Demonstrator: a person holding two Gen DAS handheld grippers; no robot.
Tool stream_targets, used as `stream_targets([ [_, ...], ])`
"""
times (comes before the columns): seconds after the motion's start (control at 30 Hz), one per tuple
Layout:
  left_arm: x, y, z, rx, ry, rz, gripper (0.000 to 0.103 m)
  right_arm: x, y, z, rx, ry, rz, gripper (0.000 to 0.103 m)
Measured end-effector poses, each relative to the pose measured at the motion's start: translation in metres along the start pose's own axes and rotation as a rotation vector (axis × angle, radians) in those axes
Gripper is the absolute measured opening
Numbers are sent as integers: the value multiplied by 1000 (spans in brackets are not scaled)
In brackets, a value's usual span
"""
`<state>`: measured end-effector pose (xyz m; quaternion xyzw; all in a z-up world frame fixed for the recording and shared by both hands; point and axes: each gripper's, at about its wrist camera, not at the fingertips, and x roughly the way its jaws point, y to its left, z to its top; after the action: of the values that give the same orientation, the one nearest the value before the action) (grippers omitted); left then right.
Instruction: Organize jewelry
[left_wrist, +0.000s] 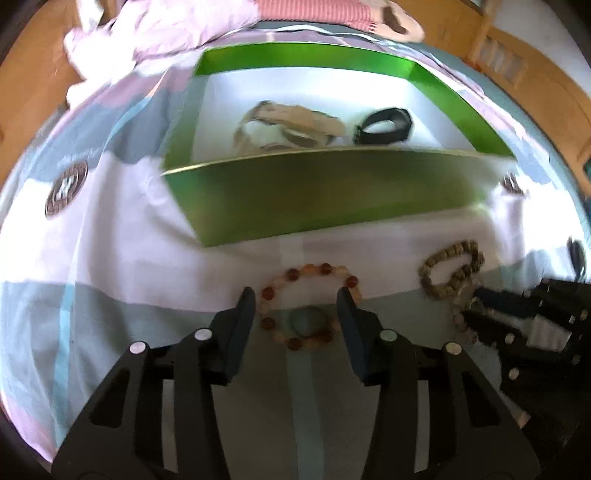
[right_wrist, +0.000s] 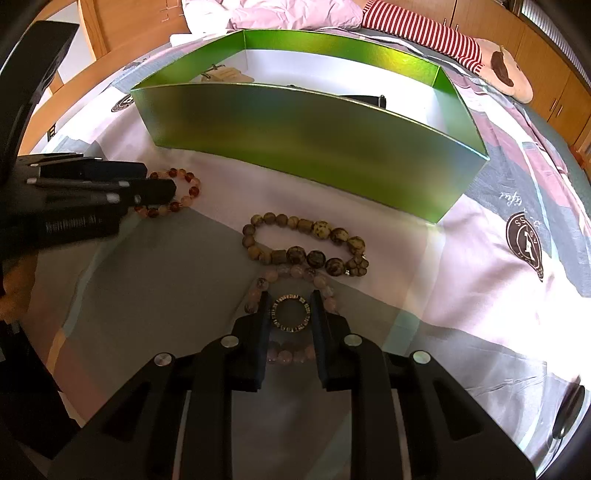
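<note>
A home bedroom: patterned bedsheet (right_wrist: 498, 206), crumpled pink duvet (right_wrist: 280, 14), wooden wardrobe doors (right_wrist: 554, 85).

Bare bedspread (right_wrist: 155, 280) left of the brown bead bracelet (right_wrist: 306, 243); tall green box (right_wrist: 314, 147) wall just behind.

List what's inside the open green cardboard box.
Inside the green cardboard box, on its white floor: a tangle of beige straps or bands and a black band. The near wall hides the floor strip behind it.

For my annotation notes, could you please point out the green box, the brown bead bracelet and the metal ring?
Green box (right_wrist: 303, 147), right wrist view, front wall.
Brown bead bracelet (right_wrist: 320, 229), right wrist view, a top-row bead.
Metal ring (right_wrist: 291, 327), right wrist view, lower rim.
</note>
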<state>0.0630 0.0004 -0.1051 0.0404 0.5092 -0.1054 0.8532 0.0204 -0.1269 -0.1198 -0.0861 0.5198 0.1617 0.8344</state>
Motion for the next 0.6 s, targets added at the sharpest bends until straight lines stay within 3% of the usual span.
stream_targets([
  [0.1,1,-7,-3,47,3,6,48,0,0,0,1,0,-1,22],
  [0.23,5,-3,-3,26,6,-11,49,1,1,0,0,-1,-5,22],
  [0.27,5,-2,-3,21,5,-14,43,1,1,0,-1,-2,-7,22],
  [0.3,7,-2,-3,26,10,3,29,1,2,0,-2,-5,-8,21],
  [0.37,8,-4,-4,47,6,22,28,-1,3,-1,-1,-12,-10,21],
  [0.47,0,-3,-4,39,-6,9,11,-9,0,-1,11,-40,-12,21],
  [0.6,-18,9,1,4,-55,-3,8,-27,-17,2,79,-103,-4,21],
])
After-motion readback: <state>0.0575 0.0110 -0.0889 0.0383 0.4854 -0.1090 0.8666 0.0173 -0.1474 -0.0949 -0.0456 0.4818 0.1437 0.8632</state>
